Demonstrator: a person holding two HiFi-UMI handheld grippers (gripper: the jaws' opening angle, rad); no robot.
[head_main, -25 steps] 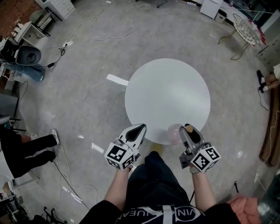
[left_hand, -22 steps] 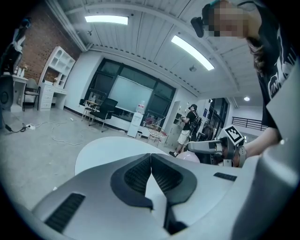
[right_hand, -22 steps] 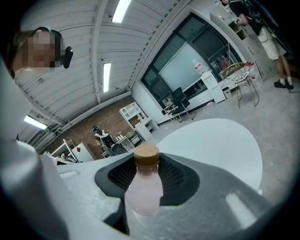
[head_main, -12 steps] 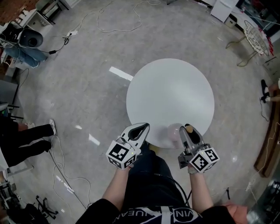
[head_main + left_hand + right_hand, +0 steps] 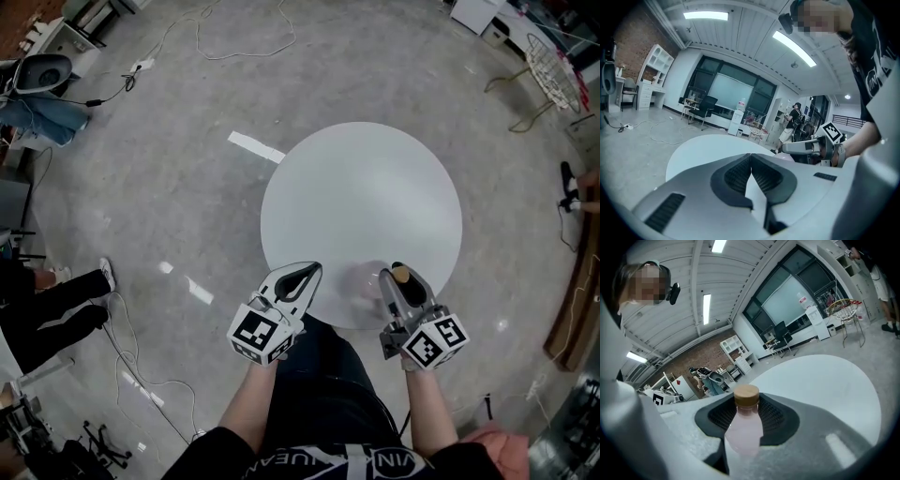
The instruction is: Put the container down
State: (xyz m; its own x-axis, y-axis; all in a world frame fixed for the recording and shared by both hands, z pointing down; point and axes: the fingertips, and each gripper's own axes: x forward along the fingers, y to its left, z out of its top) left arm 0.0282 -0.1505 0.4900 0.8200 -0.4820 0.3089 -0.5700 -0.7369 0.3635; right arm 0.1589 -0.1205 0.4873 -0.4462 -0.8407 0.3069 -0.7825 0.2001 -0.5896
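The container is a small pale-pink bottle (image 5: 744, 426) with a tan wooden cap (image 5: 746, 395). My right gripper (image 5: 745, 416) is shut on its neck, the dark pads pressed against both sides. In the head view the bottle (image 5: 368, 282) hangs at the near edge of the round white table (image 5: 361, 202), with the right gripper (image 5: 397, 278) above it. My left gripper (image 5: 302, 277) is at the table's near-left edge, its jaws together with nothing between them (image 5: 751, 174). From the left gripper view the right gripper (image 5: 806, 147) shows off to the right.
Cables (image 5: 234, 37) trail over the grey floor behind the table. A person's legs (image 5: 56, 314) are at the left. White furniture (image 5: 478, 17) and a wire chair (image 5: 548, 66) stand at the far right. A person (image 5: 790, 124) stands in the background.
Both grippers have held their place at the table's near edge. The head camera shifted a little, so the floor and table slid in view.
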